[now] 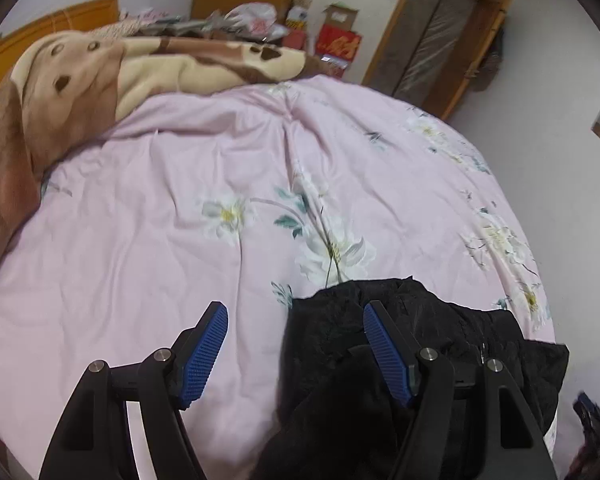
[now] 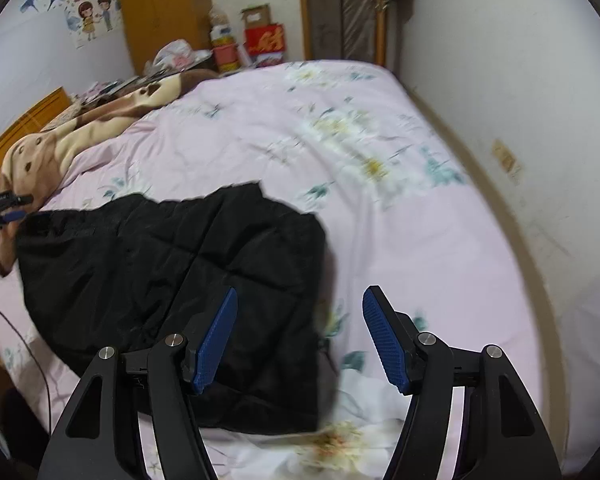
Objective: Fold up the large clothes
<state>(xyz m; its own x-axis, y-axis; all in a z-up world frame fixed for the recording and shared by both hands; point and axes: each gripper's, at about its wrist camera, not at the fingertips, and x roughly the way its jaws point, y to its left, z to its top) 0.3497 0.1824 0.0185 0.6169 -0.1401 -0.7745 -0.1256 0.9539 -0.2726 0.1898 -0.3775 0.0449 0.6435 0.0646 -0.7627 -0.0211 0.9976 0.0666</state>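
Both tools, left tool (image 1: 296,338) and right tool (image 2: 300,330), gape empty over the black quilted jacket (image 2: 172,280); next fold needs a fresh edge grip.

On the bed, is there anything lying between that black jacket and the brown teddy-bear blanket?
Only bare pink floral quilt. In the left wrist view nothing rests between the black jacket and the brown blanket; the right wrist view agrees.

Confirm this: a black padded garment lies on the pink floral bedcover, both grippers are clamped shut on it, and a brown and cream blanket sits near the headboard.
Not quite. The black padded garment does lie on the pink floral bedcover, with the brown and cream blanket near the headboard, but neither gripper is clamped. The left gripper and right gripper both stand open, as each wrist view shows.
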